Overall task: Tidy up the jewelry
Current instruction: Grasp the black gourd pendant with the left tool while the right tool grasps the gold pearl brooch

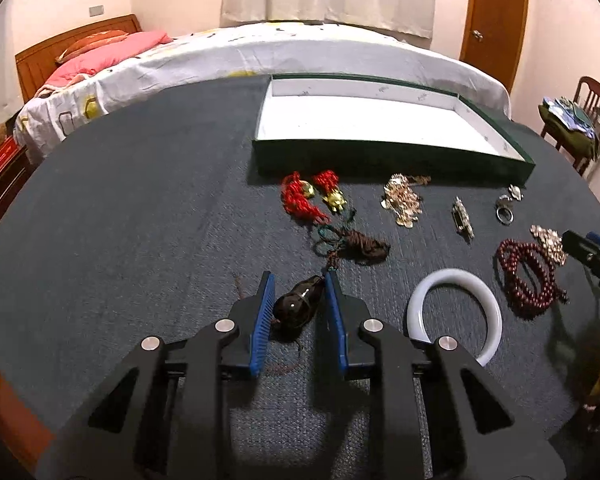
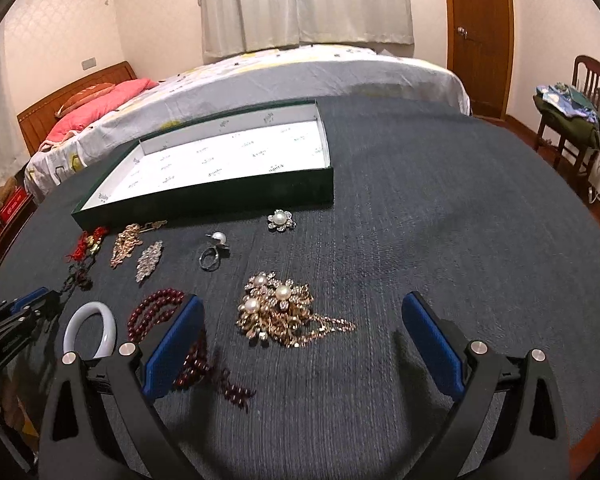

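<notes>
Dark blue cloth (image 1: 140, 220) covers the table in a bedroom, with loose jewelry laid out near an empty green tray (image 1: 380, 160) at the far side. Judged step: first pickup, as the left gripper (image 1: 298, 288) has its fingers narrowed around a dark pendant (image 1: 298, 306), right pad touching and left pad just apart, while the right gripper (image 2: 300, 320) hangs spread wide over a pearl brooch (image 2: 278, 308). Lying on the cloth, the pendant runs near-left to far-right, its cord (image 1: 360, 246) end pointing toward the tray; next the grip must close fully and lift without snagging that cord.
</notes>
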Tool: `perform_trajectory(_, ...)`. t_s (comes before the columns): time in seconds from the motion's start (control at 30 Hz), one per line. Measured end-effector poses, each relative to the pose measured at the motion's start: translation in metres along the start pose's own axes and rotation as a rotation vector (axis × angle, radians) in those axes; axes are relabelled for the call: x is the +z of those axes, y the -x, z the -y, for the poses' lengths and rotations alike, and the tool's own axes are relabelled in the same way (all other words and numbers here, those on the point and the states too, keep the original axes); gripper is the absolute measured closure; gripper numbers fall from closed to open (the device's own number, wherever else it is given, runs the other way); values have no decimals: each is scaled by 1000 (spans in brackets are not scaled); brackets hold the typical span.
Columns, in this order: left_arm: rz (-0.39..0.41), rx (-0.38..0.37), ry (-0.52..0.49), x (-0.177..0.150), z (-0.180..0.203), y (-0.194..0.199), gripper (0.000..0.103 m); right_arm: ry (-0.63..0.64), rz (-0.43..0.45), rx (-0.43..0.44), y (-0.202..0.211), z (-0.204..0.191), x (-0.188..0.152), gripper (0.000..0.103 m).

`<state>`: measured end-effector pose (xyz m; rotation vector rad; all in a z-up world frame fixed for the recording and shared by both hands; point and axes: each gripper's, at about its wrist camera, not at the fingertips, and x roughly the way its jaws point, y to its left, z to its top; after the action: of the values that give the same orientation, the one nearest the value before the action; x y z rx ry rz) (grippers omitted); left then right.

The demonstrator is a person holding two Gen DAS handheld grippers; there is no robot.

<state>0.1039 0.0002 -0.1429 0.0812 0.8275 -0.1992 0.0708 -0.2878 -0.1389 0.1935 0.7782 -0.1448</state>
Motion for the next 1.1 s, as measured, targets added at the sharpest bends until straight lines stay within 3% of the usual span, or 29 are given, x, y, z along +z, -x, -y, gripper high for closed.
perform_trajectory(0.07,-6,4,8,1,-2,-1,78,6,-12,-3,-6,0,2,9)
perform_trajectory(0.1,-10,6,11,1,-2,-1,78,11,-16,-4,-8,-1,2,15)
perform_trajectory(0.13,-11,8,14,1,-3,-1,78,21,-30,-7,-12,-2,2,32)
perform_trajectory(0.17,-13,10,16,1,-4,-2,78,24,-48,0,-16,-3,2,38)
perform_trajectory(0.5,5,-11,18,3,1,10,78,73,-64,-13,-19,-12,3,41)
perform_trajectory(0.57,8,-13,19,2,1,13,78,97,-59,-10,-18,-15,2,50)
perform_trajectory(0.63,6,-9,24,2,-1,14,78,116,-57,2,-17,-19,0,66)
perform_trajectory(1.1,54,-9,27,8,2,34,78,75,-29,36,0,-13,-3,70)
